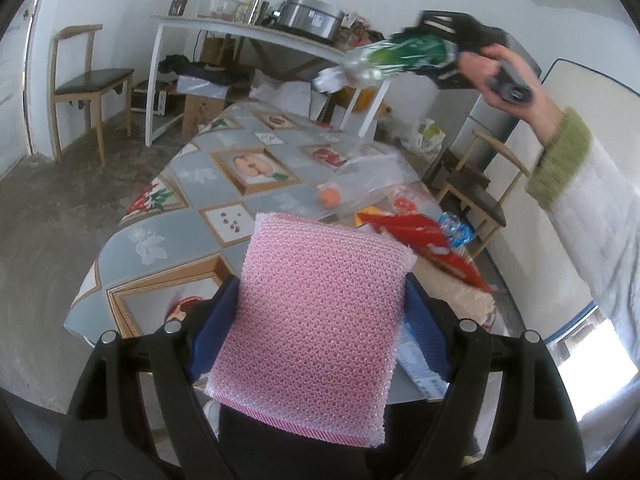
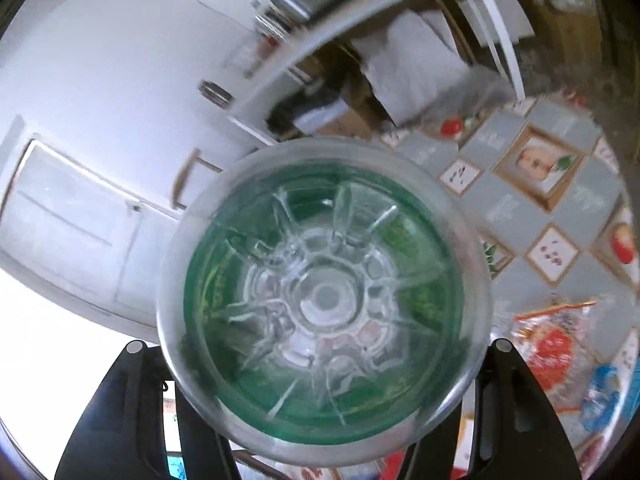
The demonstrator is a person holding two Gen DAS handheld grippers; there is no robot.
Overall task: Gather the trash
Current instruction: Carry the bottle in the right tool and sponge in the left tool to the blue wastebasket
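The left tool (image 1: 320, 312) is squeezing a pink sponge (image 1: 320, 316) between its two blue pads (image 1: 214, 332), just above the near edge of the worktop (image 1: 192, 200). The right tool (image 2: 324, 364) is gripping a clear bottle (image 2: 324, 300) with a green label. From the left camera, the bottle (image 1: 394, 58) is up in the air at 1 o'clock, lying sideways and blurry. On the worktop at 3 o'clock from the sponge lie a red wrapper (image 1: 424, 236), a blue wrapper (image 1: 456, 230) and a clear plastic bag (image 1: 364, 180).
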